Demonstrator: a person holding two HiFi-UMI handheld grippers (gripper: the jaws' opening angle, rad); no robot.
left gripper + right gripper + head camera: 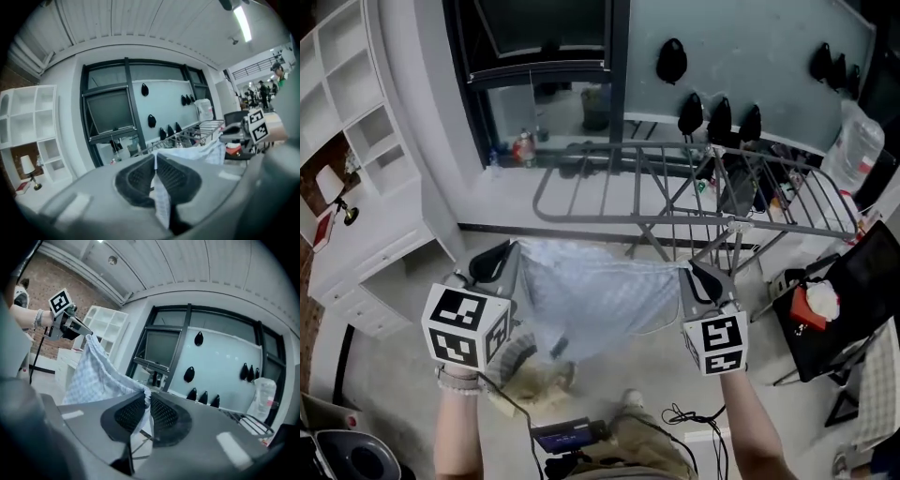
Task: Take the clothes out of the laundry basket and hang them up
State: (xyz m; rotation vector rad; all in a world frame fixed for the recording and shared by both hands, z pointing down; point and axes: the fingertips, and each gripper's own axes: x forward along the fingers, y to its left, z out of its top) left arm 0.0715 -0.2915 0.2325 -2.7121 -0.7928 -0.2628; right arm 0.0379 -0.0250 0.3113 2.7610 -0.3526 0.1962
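Note:
A pale blue checked cloth (598,292) hangs stretched between my two grippers, in front of the grey drying rack (675,192). My left gripper (512,251) is shut on the cloth's left top corner; in the left gripper view the fabric (161,197) is pinched between the dark pads. My right gripper (692,270) is shut on the right top corner, and the cloth (101,376) runs from its pads toward the other gripper (70,324). Both grippers point about level toward the rack. No laundry basket shows.
The drying rack spans the middle to the right, with bare rails. A black chair with a red and white item (814,302) stands right. White shelving (356,141) stands left. Cables and a device (572,433) lie on the floor near the person's feet.

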